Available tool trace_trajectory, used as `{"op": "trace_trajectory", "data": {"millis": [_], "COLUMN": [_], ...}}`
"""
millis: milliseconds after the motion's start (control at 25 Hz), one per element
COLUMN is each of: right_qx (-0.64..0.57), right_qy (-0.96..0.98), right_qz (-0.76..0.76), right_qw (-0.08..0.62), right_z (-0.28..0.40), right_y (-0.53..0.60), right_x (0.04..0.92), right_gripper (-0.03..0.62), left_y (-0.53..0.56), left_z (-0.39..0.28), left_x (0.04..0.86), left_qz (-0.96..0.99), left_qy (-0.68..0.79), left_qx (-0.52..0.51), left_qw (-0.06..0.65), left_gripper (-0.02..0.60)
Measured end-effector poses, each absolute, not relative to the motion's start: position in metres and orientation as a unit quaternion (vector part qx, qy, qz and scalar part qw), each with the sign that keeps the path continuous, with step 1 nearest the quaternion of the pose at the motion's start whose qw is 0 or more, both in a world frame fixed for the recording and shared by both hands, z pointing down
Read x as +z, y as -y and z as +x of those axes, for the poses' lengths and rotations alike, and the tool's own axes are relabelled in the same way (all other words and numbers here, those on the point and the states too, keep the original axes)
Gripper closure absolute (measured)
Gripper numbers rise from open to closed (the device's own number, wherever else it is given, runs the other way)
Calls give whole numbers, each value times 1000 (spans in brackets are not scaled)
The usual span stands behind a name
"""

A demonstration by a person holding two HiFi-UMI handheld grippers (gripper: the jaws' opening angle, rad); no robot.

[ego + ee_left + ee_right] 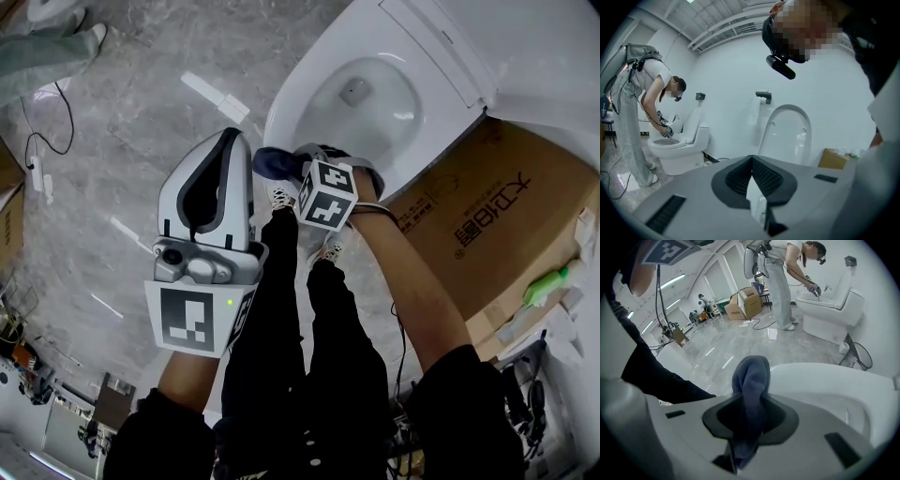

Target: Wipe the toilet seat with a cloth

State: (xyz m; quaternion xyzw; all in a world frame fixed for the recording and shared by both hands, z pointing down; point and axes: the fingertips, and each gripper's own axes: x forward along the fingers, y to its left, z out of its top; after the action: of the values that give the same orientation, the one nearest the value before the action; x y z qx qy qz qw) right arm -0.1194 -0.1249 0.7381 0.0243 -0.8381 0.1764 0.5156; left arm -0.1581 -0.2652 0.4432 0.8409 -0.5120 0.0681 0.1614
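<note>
The white toilet (pixel 375 89) stands at the upper right of the head view with its lid up. My right gripper (pixel 292 165) is shut on a dark blue cloth (pixel 272 161), which lies against the front rim of the toilet seat (pixel 281 112). In the right gripper view the cloth (pixel 751 380) bulges out between the jaws of the right gripper (pixel 751 401), with the seat (pixel 834 385) just behind it. My left gripper (pixel 228 141) is held up to the left of the bowl, away from the seat. In its own view the left gripper (pixel 751 161) is shut on nothing.
A brown cardboard box (pixel 487 225) sits against the toilet's right side, with a green bottle (pixel 548 284) beyond it. White strips (pixel 216 97) and a black cable (pixel 56 122) lie on the marble floor. Another person (pixel 642 108) bends over a second toilet (pixel 675 145). My legs (pixel 300 328) are below.
</note>
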Motion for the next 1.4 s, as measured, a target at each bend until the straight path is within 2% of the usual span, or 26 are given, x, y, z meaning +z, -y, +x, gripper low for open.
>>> {"op": "trace_trajectory", "data": {"millis": [1000,1400], "right_qx": [223,274], "right_qy": [837,820], "right_qz": [82,166], "right_qw": [493,475], "right_z": [-106,-70], "right_y": [212,273], "right_x": [739,739], "right_gripper": [517,519], "left_y": [272,281], "left_z": [-160,-158], "left_x": [456,460], "left_qz": [840,843], "left_qy": [510,505], "left_qx": [73,76], "left_qw": [170,171], "left_gripper": [571,571]}}
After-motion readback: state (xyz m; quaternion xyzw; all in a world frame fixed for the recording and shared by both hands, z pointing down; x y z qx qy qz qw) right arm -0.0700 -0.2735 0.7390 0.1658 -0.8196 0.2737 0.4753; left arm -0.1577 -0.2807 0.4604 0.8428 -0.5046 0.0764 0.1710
